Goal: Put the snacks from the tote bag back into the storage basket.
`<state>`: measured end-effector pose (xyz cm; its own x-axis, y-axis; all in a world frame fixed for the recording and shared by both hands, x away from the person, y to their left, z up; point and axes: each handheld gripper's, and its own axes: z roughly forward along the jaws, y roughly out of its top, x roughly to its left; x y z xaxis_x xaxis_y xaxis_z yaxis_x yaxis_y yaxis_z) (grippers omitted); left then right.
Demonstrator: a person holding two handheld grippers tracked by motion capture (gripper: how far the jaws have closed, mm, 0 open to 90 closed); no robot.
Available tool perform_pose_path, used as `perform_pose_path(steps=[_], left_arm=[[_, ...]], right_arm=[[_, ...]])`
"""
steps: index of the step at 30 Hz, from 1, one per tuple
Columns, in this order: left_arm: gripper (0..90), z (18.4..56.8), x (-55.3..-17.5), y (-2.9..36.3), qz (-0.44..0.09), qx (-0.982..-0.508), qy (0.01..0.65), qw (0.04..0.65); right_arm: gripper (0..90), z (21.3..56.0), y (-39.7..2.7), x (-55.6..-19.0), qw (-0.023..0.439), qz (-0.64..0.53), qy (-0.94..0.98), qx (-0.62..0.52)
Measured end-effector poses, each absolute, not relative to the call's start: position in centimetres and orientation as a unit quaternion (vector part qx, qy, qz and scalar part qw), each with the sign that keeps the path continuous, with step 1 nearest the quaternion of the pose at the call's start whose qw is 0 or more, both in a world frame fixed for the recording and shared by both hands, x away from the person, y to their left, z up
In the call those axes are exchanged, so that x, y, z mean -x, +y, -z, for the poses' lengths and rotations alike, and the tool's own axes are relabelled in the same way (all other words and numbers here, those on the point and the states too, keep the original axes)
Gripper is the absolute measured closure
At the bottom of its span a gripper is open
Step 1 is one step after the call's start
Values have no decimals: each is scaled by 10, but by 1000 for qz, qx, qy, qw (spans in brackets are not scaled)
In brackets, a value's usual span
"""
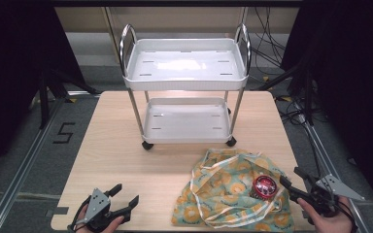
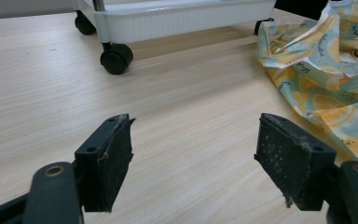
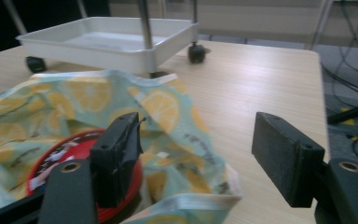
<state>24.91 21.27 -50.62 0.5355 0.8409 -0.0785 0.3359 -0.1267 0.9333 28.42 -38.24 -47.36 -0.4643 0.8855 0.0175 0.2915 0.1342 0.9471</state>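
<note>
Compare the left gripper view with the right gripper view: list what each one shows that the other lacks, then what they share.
Left gripper view alone: the left hand-held gripper, jaws wide apart over bare table, with nothing between them.

Right gripper view alone: the right hand-held gripper, also open, and a red round lidded container lying on the cloth, partly behind one jaw.

Both: the lemon-print cloth bag, the white cart's lower tray and its black casters.
</note>
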Motion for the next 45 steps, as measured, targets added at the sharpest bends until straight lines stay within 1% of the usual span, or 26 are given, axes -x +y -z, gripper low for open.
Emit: perform_pose_path(steps=[1,2,4,7,8,11,12,15,18,20,22,23,24,25,26,27,28,29,32,35,36,37,40,45], left_arm=[[262,506,-249,213,-245,-709,415,514],[262,507,-249,212,-244,-705,418,518],[263,507,-249,212,-244,-704,419,519],[263,507,-249,213,-244,-710,415,514],[263,506,-249,212,-244,-711,420,508],[263,506,-249,213,-242,-709,420,512],[263,507,-249,213,-241,-707,423,513],[263,507,-249,214,-239,-709,424,511],[263,507,-249,213,-240,-707,423,514],[263,507,-250,213,-238,-704,424,517],[263,507,-250,214,-239,-708,420,516],[263,507,-250,214,-239,-708,420,516],[263,507,-250,213,-239,-706,420,518],[263,507,-250,212,-238,-703,424,520],[263,507,-250,213,-239,-706,421,516],[263,507,-250,213,-239,-706,421,517],[263,507,-249,213,-239,-707,423,514],[263,507,-249,213,-239,-707,423,514],[263,507,-250,213,-239,-706,424,514],[263,507,-249,213,-239,-707,423,514],[263,507,-249,213,-239,-707,423,514],[263,507,-249,212,-239,-706,423,515],[263,507,-249,212,-239,-707,423,515],[263,507,-250,213,-239,-710,418,513]], right_arm=[[329,474,-382,-284,296,-502,693,-425],[328,474,-377,-283,267,-517,694,-424],[322,474,-374,-282,261,-521,700,-414],[315,472,-372,-282,266,-526,705,-393],[307,473,-366,-282,254,-533,706,-391],[293,474,-362,-282,246,-533,713,-383],[274,476,-358,-282,236,-525,726,-376],[263,477,-356,-283,236,-524,733,-364],[243,476,-353,-282,225,-524,735,-367],[235,478,-351,-285,230,-521,744,-350],[232,480,-346,-283,209,-511,753,-358],[232,480,-346,-283,209,-511,753,-358],[230,480,-343,-282,199,-510,755,-362],[227,481,-343,-284,207,-510,762,-342],[227,481,-341,-282,195,-507,761,-355],[227,481,-340,-282,194,-502,765,-354],[225,483,-340,-286,210,-499,772,-332],[225,483,-340,-286,210,-499,772,-332],[224,486,-337,-286,186,-490,776,-350],[220,487,-335,-287,191,-490,777,-346],[220,487,-335,-286,180,-484,781,-353],[219,489,-336,-290,196,-486,783,-337],[216,492,-336,-292,177,-487,784,-342],[206,496,-335,-294,166,-483,789,-343]])
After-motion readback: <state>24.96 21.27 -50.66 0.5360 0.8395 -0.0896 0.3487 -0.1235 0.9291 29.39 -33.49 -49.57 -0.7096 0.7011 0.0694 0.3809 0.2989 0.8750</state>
